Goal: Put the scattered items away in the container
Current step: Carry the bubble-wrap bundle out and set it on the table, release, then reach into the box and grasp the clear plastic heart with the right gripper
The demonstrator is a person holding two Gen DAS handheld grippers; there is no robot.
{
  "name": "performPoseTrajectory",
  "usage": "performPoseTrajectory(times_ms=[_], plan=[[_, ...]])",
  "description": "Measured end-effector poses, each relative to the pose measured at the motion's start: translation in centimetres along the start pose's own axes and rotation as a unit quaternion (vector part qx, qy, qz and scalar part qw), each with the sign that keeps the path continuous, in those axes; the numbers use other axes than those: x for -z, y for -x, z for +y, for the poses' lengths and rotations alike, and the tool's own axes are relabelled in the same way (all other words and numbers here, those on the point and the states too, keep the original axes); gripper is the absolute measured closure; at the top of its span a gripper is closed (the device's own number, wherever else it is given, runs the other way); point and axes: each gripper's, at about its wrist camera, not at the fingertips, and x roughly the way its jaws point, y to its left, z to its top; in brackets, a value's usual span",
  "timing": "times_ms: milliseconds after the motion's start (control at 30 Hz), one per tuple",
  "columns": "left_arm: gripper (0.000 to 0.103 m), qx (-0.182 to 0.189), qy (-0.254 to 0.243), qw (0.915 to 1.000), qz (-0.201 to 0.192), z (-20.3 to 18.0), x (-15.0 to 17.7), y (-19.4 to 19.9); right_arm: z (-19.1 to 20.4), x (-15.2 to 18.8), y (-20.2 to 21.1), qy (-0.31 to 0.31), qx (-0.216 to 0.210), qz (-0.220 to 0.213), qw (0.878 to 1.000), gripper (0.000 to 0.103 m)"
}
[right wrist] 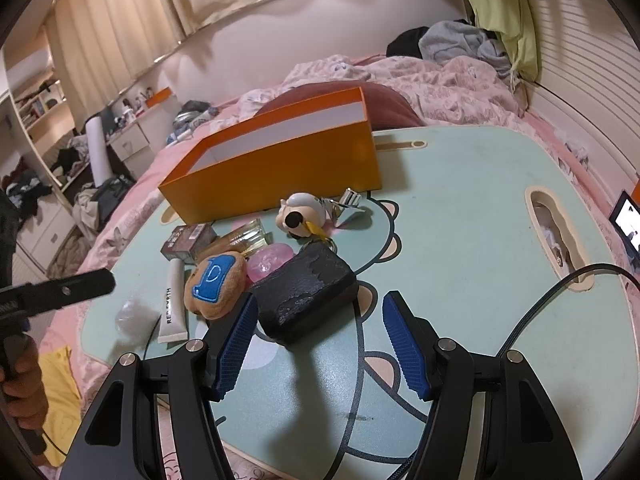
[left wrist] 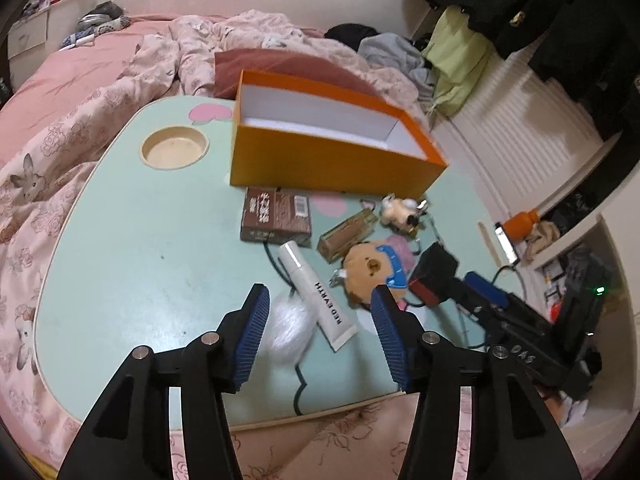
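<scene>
You are holding both the left gripper [left wrist: 320, 320] and right gripper [right wrist: 316, 336] wide open and empty, with the light, slippery white cosmetic tube [left wrist: 316, 292] lying at twelve o'clock of the left, best pinched across its stiffer capped end, six o'clock of the orange box [left wrist: 332, 160].

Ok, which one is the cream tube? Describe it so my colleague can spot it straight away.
Start at the orange box on the mint-green table. Come toward the near edge, past the brown carton. The white tube lies flat there, between a fluffy white ball and a brown plush toy. It alone is long, slim and printed with black lettering.
</scene>
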Motion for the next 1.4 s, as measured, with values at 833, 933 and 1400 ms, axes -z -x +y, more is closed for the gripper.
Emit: performPoseTrajectory(times_ms=[833,933,1400], plan=[[0.049,-0.006,0.021,0.9997,-0.012,2.5,-0.3,0.6,3.1,-19.6,-15.5,0.138,0.085,0.333,0.929,0.083],[0.049,0.001,0.030,0.9995,-0.009,3.0,-0.3,0.4,2.7,-18.9,-18.1,0.128,0.108,0.365,0.916,0.083],[0.049,0.018,0.047,0.9986,-0.019,3.8,0.0,1.1,4.1,-16.7,-20.8,0.158,0.177,0.422,0.875,0.076]])
